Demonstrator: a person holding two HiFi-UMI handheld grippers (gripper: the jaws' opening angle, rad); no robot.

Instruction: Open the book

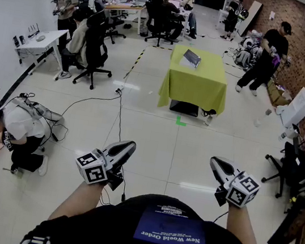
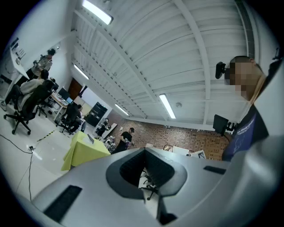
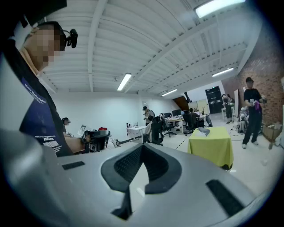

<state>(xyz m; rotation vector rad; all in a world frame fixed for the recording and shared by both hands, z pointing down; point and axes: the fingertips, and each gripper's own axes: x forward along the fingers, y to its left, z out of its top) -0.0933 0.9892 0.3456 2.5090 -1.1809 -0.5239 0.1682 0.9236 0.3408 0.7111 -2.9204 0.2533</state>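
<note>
While the left claw (image 1: 130, 145) hovers shut, the book (image 1: 191, 57) lies well ahead.

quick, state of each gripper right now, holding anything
Left gripper: jaws closed, holding nothing.
Right gripper: jaws closed, holding nothing.
</note>
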